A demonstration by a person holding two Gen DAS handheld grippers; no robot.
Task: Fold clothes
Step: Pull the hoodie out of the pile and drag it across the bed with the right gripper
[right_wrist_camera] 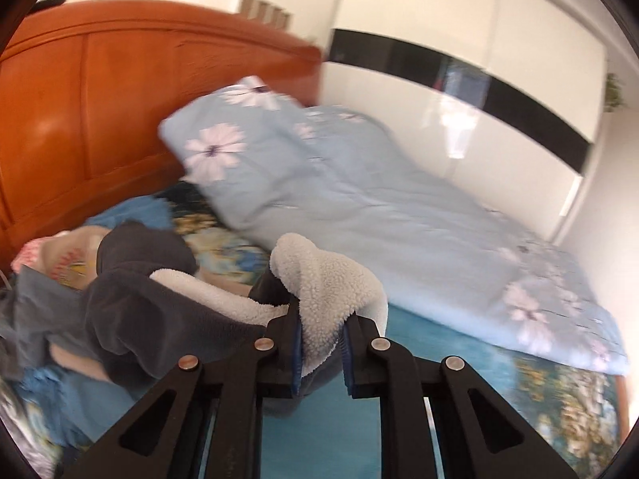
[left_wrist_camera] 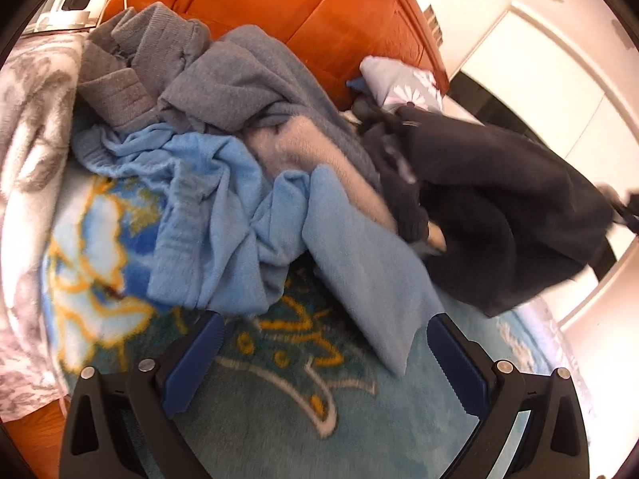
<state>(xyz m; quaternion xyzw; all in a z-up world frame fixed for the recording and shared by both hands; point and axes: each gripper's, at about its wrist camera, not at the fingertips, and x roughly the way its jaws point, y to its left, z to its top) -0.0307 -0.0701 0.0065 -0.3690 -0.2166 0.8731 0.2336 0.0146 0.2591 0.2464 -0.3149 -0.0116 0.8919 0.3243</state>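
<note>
Bed (left_wrist_camera: 279,391) under a teal patterned blanket, orange wooden headboard (left_wrist_camera: 319,12) at its far end: the landmark for all below. Against the headboard, toward its right end, a floral pale-blue duvet (right_wrist_camera: 359,207) folded and running down the bed. Also near the headboard, toward its left end, a heap of unfolded clothes: grey knit sweater (left_wrist_camera: 223,80) on top, light blue sweater (left_wrist_camera: 223,215) spilling away from the headboard toward the open blanket.

Dark fleece-lined garment (right_wrist_camera: 151,303), white lining turned out, draped down from the heap's right side, farther from the headboard than the grey knit; apparently lifted at one edge, the rest trailing onto the pile.

Right gripper (right_wrist_camera: 321,339) clamped on the white-lined edge of that garment, fingers (right_wrist_camera: 296,343) pressed into the fleece. Left gripper (left_wrist_camera: 323,355) over bare blanket, well away from the headboard, fingers (left_wrist_camera: 459,363) spread wide, holding nothing, just beside a corner of the light blue sweater.

Likely step: pulling the dark garment clear of the heap for spreading. Best done by drawing it away from the headboard onto the open blanket, slowly enough not to drag the blue sweater along. Worth taking a second edge with the free left fingers, well apart from the right grip, for an even spread. Thick fleece likely to slip from a shallow pinch; deeper bite advisable.
</note>
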